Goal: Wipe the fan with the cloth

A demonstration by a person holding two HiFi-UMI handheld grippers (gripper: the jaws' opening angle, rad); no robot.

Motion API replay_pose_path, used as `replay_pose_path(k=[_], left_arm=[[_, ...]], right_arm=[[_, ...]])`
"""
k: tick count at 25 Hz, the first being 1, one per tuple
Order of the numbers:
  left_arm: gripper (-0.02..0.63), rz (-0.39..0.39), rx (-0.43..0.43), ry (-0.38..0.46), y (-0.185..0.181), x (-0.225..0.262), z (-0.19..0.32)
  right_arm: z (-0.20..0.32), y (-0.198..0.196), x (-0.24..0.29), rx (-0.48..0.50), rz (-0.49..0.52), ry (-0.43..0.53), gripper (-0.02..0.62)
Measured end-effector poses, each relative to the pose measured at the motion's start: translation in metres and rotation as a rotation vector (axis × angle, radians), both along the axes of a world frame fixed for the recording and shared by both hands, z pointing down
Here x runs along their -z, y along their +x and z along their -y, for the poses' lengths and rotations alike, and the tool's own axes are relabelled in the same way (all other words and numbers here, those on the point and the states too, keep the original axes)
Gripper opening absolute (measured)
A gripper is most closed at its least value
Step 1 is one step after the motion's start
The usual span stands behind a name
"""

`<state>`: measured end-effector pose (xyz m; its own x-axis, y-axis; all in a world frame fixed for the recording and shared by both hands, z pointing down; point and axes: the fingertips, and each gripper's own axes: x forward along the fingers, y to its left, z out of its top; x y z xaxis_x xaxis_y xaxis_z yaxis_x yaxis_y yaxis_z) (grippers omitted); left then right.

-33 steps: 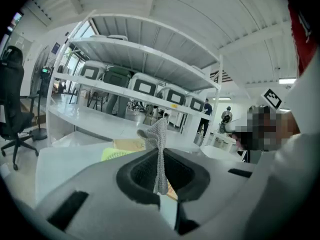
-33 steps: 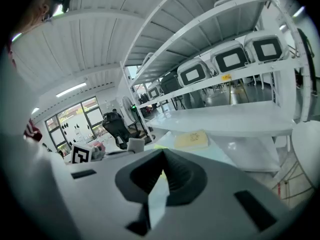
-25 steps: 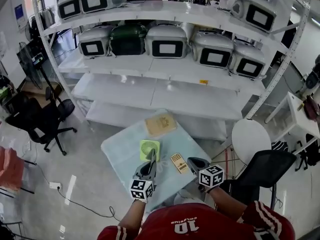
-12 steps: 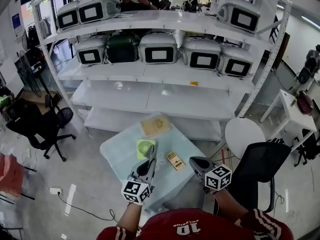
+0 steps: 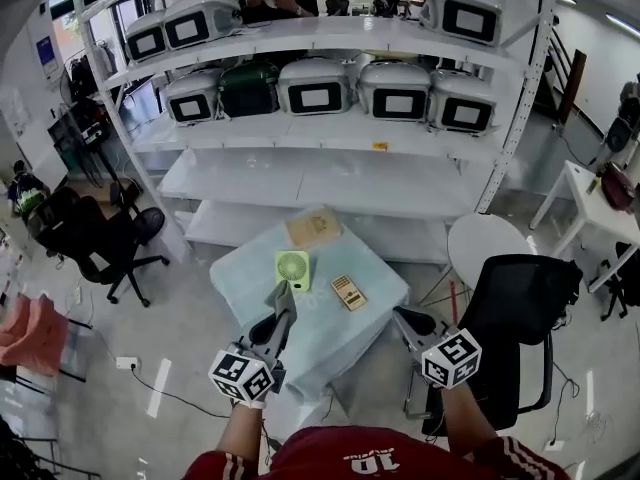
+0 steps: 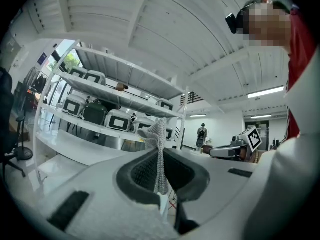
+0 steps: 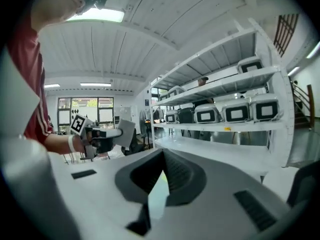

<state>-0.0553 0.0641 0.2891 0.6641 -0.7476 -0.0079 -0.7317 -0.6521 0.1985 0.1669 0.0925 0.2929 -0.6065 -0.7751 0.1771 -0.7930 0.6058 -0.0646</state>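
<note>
Left claw [image 6: 160,159] pinches the cloth [image 6: 158,132]; fan [image 5: 292,268] rests on table [image 5: 335,336]

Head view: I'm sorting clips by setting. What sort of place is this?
Likely a lab or workshop, not a home: a tall white shelving rack holds rows of similar boxy appliances, and black office chairs stand around.

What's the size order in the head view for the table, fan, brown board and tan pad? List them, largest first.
1. table
2. brown board
3. fan
4. tan pad, close to the fan in size, so that order is unsure.
</note>
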Motion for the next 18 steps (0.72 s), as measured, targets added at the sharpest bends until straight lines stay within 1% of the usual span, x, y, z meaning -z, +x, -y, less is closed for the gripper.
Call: replay_pose_path(k=[2, 4, 7, 8, 10, 12, 14, 16, 18], left_arm=[[0.018, 0.005, 0.028, 0.023, -0.004, 0.012, -0.023], [0.018, 0.025, 0.042, 0.068, -0.007, 0.023, -0.042], [0.018, 0.099, -0.009, 0.14, 0.001, 0.031, -0.065], [0.018, 0.109, -0.024, 0.153, 0.003, 0.034, -0.069], [0.018, 0.086, -0.027, 0.162, 0.0, 0.042, -0.068], [0.018, 0.04, -0.007, 0.158, -0.009, 0.05, -0.062], [0.018, 0.012, 0.014, 0.15, -0.023, 0.056, -0.057], [0.02, 0.028, 0.031, 0.157, -0.04, 0.062, -0.054], [0.02, 0.08, 0.035, 0.189, -0.054, 0.069, -0.053]], right_arm=[[-0.017, 0.006, 0.004, -0.039, 0.028, 0.017, 0.003], [-0.031, 0.007, 0.007, -0.05, 0.078, 0.015, 0.003], [-0.047, 0.002, 0.014, -0.053, 0.137, 0.013, 0.003], [-0.051, 0.001, 0.019, -0.065, 0.147, 0.023, 0.003], [-0.054, 0.001, 0.031, -0.098, 0.147, 0.051, 0.003], [-0.056, 0.0, 0.041, -0.139, 0.129, 0.075, 0.003], [-0.056, -0.003, 0.047, -0.183, 0.122, 0.088, 0.003], [-0.054, -0.014, 0.05, -0.213, 0.15, 0.085, 0.002], [-0.054, -0.028, 0.052, -0.231, 0.178, 0.075, 0.002]])
